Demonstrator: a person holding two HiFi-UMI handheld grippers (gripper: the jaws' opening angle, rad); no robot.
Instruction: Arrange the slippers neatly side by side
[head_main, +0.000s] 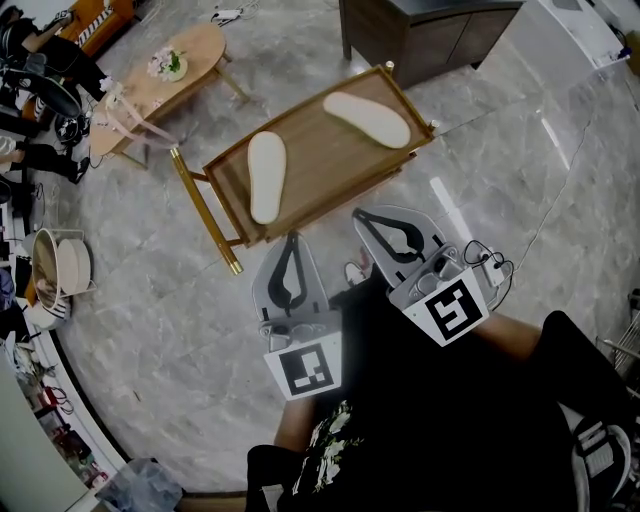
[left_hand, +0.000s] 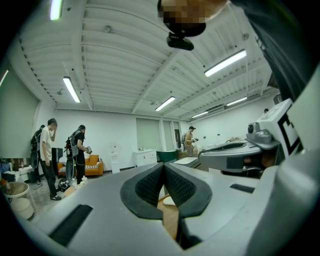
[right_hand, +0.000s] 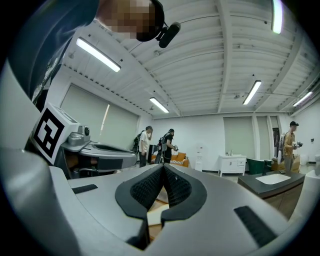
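Grey-bodied, the left gripper has its black pads pressed together on nothing. The right gripper beside it is likewise closed and empty. Both point toward the near edge of a wooden worktop on gold legs. On it lie 2 pale slippers, well apart and angled differently: the left slipper near the left end, the right slipper toward the far right corner. Grey marbled floor lies all around.
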